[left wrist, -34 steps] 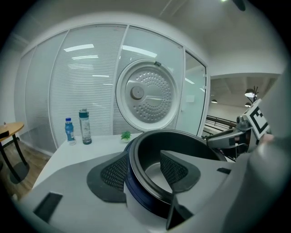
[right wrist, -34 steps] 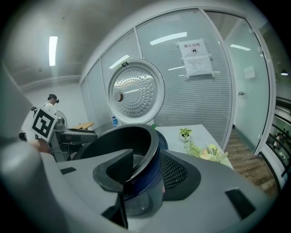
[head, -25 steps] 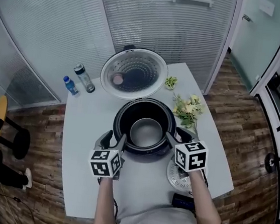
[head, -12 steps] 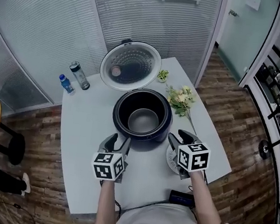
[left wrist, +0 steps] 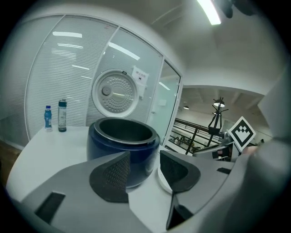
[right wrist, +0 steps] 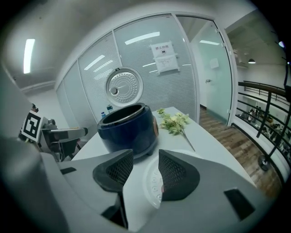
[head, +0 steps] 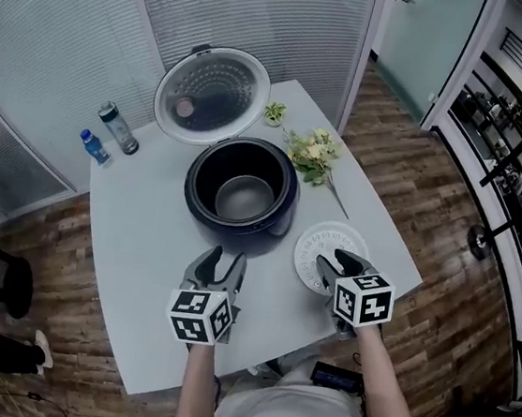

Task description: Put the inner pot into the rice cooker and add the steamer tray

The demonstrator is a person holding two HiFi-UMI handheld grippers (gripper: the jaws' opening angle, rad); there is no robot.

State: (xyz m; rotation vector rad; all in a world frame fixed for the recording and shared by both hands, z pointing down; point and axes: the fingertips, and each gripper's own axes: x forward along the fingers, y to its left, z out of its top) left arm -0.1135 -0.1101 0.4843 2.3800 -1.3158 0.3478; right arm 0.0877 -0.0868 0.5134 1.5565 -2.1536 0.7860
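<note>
Though just closing slightly, left tongs (head: 225, 261) gape empty; right tongs (head: 339, 263) gape over the steamer tray (head: 317, 242).

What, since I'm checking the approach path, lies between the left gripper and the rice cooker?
Only bare white table lies between the left gripper and the rice cooker; the left gripper view shows this.

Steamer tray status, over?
Left gripper open, empty, jaws just narrowing; right gripper open, empty. Inner pot in rice cooker; steamer tray on table by right gripper. Nothing blocking.

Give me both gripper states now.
Left gripper: open, empty, jaws just narrowed slightly.
Right gripper: open, empty, over the steamer tray.
</note>
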